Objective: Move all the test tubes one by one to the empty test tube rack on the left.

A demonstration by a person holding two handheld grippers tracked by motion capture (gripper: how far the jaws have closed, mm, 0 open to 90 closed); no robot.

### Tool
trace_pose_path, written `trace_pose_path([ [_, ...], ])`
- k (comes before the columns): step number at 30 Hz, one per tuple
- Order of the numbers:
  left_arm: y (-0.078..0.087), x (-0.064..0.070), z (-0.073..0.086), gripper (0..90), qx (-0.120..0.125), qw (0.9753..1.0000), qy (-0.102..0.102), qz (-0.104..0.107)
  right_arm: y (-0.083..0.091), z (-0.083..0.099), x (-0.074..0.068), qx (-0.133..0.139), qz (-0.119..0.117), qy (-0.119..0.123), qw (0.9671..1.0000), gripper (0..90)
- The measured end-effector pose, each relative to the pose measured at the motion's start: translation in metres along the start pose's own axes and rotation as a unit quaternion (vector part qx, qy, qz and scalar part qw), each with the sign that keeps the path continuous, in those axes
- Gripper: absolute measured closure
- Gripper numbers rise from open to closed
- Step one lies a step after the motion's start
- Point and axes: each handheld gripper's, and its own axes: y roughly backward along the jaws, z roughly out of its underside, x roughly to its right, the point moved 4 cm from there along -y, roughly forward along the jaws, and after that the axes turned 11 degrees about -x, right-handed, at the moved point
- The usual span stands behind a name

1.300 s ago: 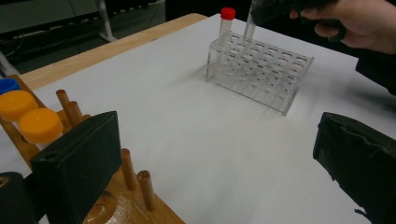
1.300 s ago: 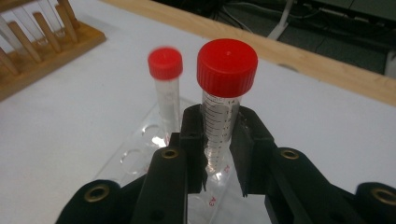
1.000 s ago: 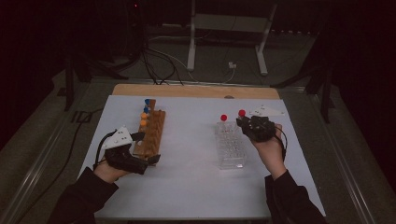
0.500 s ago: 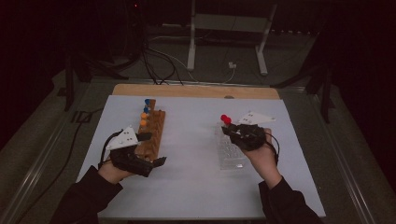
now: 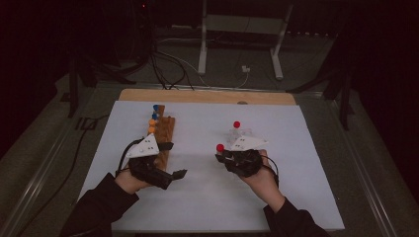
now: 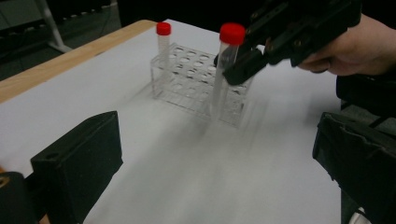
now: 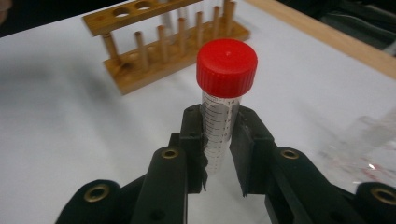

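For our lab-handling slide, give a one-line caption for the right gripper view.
Right gripper jaws clamp a red-capped tube upright above the white table, wooden rack behind.

The high view is dim: the room around the white surface [image 5: 207, 197] sinks into near black, and only the sheet itself catches light, evenly and without hard shadows. Detail there is soft and grainy.

The left gripper view is brighter, yet motion blur smears the clear plastic rack [image 6: 198, 86] and the red-capped tube [image 6: 226, 65] held in front of it; the near black jaws are out of focus.

In the right gripper view the red cap [image 7: 227, 61] is sharp and evenly lit, while the wooden rack [image 7: 173, 39] behind goes soft. A faint grey shadow lies on the sheet at left.
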Motion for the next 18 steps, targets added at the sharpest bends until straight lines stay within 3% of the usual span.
trace_pose_path([
  [13,-0.02,0.014,-0.021,6.5,0.006,0.9993,-0.024,0.027,-0.009,0.006,-0.024,-0.008,-0.035,0.021,0.9991,75.0],
  [18,-0.03,0.018,-0.026,15.9,0.007,0.9987,-0.037,0.035,-0.01,0.007,-0.029,-0.009,-0.044,0.026,0.9987,75.0],
])
